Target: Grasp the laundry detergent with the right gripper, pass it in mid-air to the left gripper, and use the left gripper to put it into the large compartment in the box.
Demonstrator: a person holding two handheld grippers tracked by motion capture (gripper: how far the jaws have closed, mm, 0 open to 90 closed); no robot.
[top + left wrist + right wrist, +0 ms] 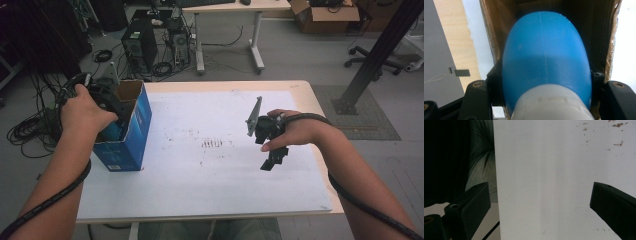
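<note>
Blue bottle [546, 60] inside cardboard box [490, 37]

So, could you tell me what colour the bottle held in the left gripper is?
The bottle is blue with a white cap, best seen in the left gripper view.

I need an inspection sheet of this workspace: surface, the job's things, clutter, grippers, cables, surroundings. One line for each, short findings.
Surface: table with a white sheet, small dark marks near its middle.
Job's things: blue bottle with a white cap, held inside the open blue cardboard box at the table's left edge.
Clutter: nothing seen.
Grippers: left gripper shut on the blue bottle, lowered into the box; right gripper open, nothing between its fingers, held over the white sheet.
Cables: one black cable along each forearm; loose coils on the floor at the left.
Surroundings: computer towers, a desk, a cardboard box and an office chair behind the table.
</note>
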